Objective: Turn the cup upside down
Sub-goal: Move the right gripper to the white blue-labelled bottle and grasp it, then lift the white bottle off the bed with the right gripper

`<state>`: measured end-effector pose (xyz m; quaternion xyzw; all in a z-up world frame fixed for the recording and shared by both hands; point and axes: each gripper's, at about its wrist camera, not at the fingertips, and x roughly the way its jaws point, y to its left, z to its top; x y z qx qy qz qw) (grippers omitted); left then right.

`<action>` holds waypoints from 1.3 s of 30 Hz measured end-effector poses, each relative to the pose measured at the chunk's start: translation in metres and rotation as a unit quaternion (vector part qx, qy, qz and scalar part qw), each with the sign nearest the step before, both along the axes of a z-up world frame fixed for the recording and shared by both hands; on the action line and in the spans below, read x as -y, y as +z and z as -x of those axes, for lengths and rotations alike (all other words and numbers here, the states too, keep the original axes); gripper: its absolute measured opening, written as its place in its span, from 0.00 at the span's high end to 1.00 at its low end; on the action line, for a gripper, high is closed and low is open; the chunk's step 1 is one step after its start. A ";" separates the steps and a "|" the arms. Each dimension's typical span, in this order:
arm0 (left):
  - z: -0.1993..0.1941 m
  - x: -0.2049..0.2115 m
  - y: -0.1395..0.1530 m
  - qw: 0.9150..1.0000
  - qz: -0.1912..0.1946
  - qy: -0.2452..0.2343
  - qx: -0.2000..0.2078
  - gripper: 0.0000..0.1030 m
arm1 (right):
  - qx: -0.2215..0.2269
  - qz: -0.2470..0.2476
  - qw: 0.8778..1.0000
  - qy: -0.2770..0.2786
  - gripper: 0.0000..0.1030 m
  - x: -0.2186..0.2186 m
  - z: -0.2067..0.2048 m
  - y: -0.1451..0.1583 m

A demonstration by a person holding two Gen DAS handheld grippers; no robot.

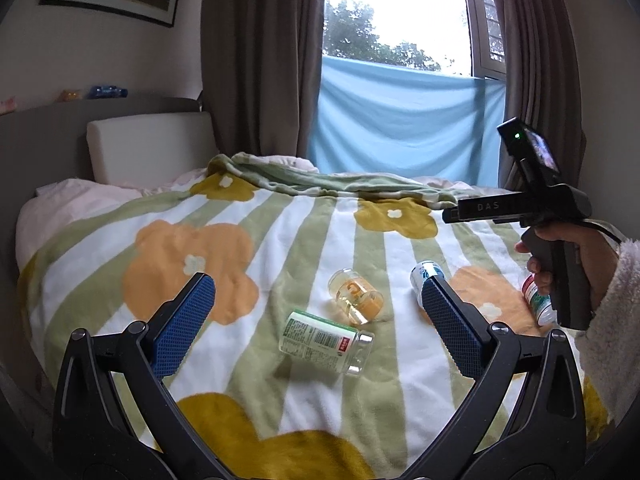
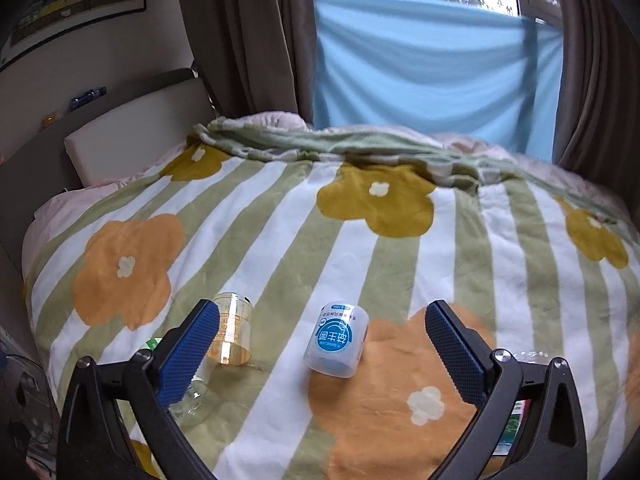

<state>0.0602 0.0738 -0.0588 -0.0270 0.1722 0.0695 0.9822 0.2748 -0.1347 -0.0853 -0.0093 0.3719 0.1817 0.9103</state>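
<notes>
Cup [image 2: 336, 344], blue-labelled, white, is seen lying tilted on the bed blanket [image 2: 400, 280], centred ahead of the right hand-held gripper [image 2: 322, 344], untouched. A mid-body grasp is advised, then lift, invert, and set down on a flat patch; soft bedding may tip it. Both jaw pairs are wide apart, nothing held; left hand-held gripper [image 1: 318, 312] hovers near the amber jar [image 1: 356, 296].

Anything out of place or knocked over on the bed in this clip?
Yes: the containers are not upright. The green-labelled bottle and the yellowish clear cup lie on their sides on the flowered blanket, and the white cup with the blue label is also tipped over. Nothing looks spilled. Both claws are open and empty.
</notes>
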 end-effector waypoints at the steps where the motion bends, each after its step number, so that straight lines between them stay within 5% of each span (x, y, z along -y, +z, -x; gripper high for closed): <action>1: -0.002 -0.001 -0.002 1.000 0.001 0.000 -0.003 0.00 | -0.015 0.009 1.000 -0.004 0.00 -0.004 -0.012 -0.010; 9: -0.020 -0.008 -0.017 1.000 0.011 0.000 -0.024 0.00 | -0.149 0.060 0.987 -0.012 0.01 -0.026 -0.083 -0.089; 21: -0.029 -0.009 -0.027 0.999 0.021 -0.006 -0.039 0.00 | -0.200 0.118 0.973 0.004 0.36 -0.045 -0.101 -0.124; 30: -0.022 -0.011 -0.021 0.999 0.022 -0.005 -0.030 0.00 | -0.198 0.102 0.975 -0.001 0.40 -0.035 -0.090 -0.111; 39: -0.004 -0.005 -0.010 0.999 0.028 -0.022 -0.016 0.00 | -0.163 0.076 0.984 0.019 0.40 0.001 -0.007 -0.056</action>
